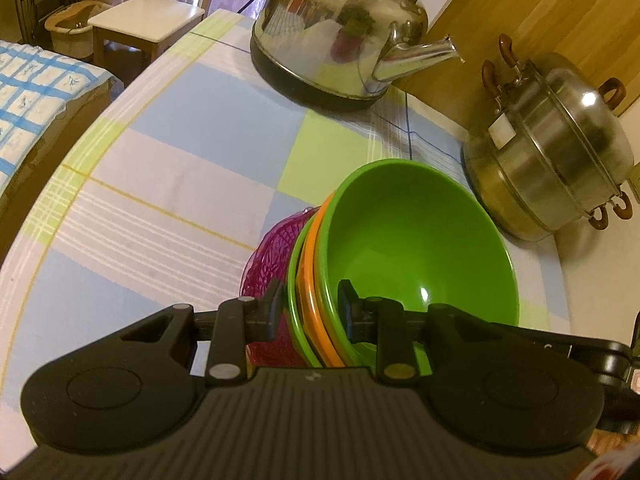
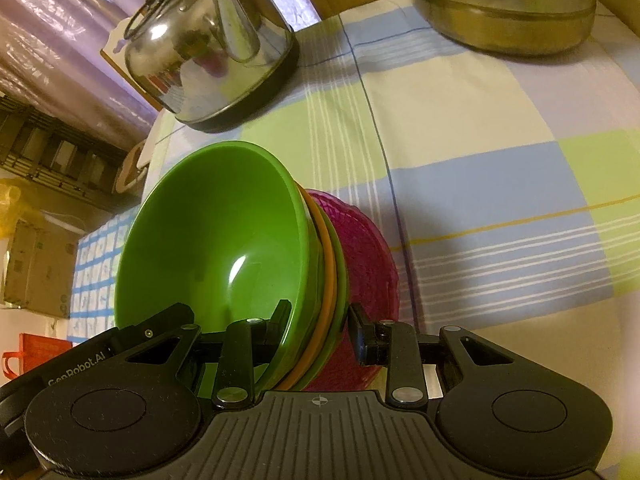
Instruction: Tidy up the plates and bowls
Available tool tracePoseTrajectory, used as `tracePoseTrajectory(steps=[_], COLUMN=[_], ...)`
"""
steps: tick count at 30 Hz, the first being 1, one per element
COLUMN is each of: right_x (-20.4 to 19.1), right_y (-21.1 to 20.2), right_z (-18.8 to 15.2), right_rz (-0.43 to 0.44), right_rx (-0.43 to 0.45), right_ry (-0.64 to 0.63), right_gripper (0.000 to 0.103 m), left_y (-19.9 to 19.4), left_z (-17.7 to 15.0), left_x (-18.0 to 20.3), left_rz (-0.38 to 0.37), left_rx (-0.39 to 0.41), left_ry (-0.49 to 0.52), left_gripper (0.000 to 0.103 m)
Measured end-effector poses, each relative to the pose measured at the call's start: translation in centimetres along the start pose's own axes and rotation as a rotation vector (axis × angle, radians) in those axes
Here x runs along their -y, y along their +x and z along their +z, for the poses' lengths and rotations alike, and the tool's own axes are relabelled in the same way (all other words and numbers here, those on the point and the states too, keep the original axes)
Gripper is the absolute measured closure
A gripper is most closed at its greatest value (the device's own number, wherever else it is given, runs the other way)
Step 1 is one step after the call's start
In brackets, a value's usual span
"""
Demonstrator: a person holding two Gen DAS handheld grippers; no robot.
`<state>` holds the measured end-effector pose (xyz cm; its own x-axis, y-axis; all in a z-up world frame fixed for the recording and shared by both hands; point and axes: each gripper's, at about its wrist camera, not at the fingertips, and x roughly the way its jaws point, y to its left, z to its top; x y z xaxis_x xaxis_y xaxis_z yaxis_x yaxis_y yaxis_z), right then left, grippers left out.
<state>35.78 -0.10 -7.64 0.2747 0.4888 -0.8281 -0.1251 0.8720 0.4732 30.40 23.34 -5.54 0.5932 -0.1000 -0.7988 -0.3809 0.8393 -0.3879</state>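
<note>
Both tongs are pinching the same bowl stack, left tongs and right tongs on opposite rims. Kettle sits upper middle on the worktop.

Checked tablecloth over table, bearing steel kettle and lidded steamer pot

A checked cloth in blue, green and white is covering the table. A white-seated wooden chair is standing beyond it, purple curtains hanging behind. A wooden panel is backing the far side.
</note>
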Motion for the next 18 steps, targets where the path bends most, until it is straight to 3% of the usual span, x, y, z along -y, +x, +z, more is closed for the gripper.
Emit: tracePoseTrajectory(steps=[8,11,13,15,18], right_x=[0.3,0.3,0.3,0.2,0.2], right_y=[0.2,0.1,-0.2,-1.1,-2.5], right_z=[-0.1,-0.2,-0.3,-0.5,-0.8], right_rz=[0.015,0.033,0.046,0.048,0.078], right_rx=[0.017,0.013,0.021,0.051,0.079], right_ry=[0.009,-0.005,-0.015,-0.035,-0.050], right_gripper=[0.072,0.067,0.051,0.041,0.039], left_y=[0.3,0.3,0.2,-0.4,-1.7], left_z=[0.0,0.1,0.0,-0.1,-0.3], left_x=[-0.2,-0.5,-0.6,-0.7,-0.9], left_rz=[-0.018,-0.036,-0.039,-0.046,-0.071], left_rx=[0.016,0.020,0.026,0.039,0.074], left_ry=[-0.009,-0.026,-0.036,-0.046,-0.062], left_gripper=[0.076,0.073,0.070,0.063,0.058])
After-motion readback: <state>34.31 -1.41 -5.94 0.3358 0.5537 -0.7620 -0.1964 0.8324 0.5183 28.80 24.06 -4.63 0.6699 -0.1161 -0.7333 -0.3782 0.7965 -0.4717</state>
